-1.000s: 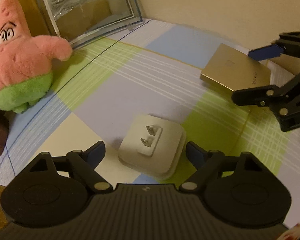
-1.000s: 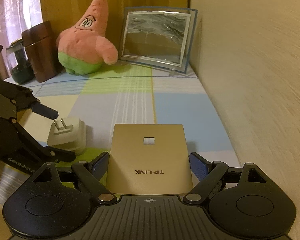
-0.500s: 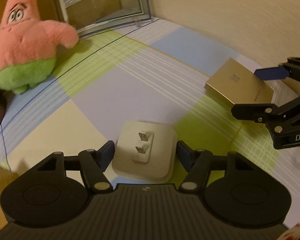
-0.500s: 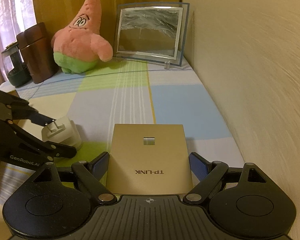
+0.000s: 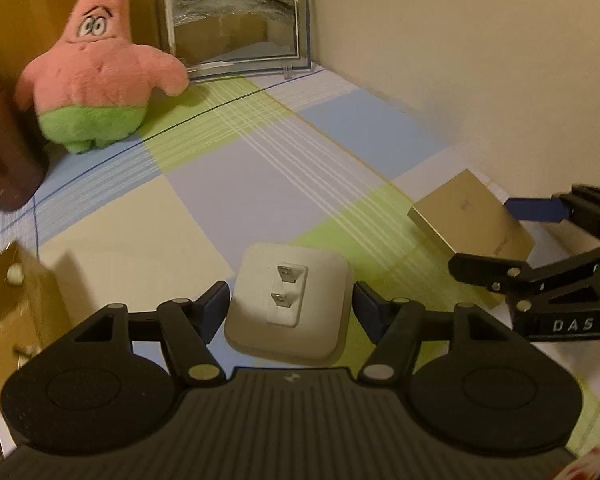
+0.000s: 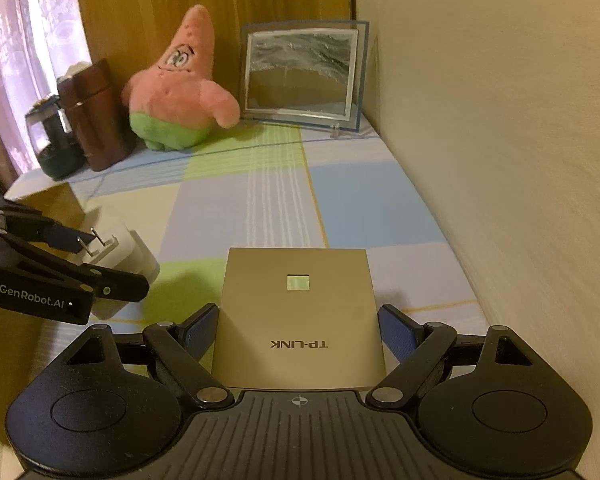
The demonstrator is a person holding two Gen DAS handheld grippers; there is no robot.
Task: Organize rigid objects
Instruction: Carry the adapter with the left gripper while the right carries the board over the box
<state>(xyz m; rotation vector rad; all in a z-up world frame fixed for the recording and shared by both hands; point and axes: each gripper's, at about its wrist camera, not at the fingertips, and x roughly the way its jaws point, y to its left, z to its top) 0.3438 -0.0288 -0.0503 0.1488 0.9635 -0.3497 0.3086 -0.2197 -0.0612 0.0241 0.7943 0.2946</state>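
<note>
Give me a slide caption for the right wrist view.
Right gripper grips a gold TP-LINK box above the checked tablecloth.

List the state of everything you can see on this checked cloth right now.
Plug adapter: clamped in left hand-held gripper, prongs up.
TP-LINK box: clamped in right hand-held gripper, logo side up.
Starfish plush: upright, untouched.
Picture frame: standing upright.
Brown canister: upright.

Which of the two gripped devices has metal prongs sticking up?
The white plug adapter between the left gripper's fingers: two metal prongs stand on its face. The gold TP-LINK box in the right gripper is flat, with none.
</note>
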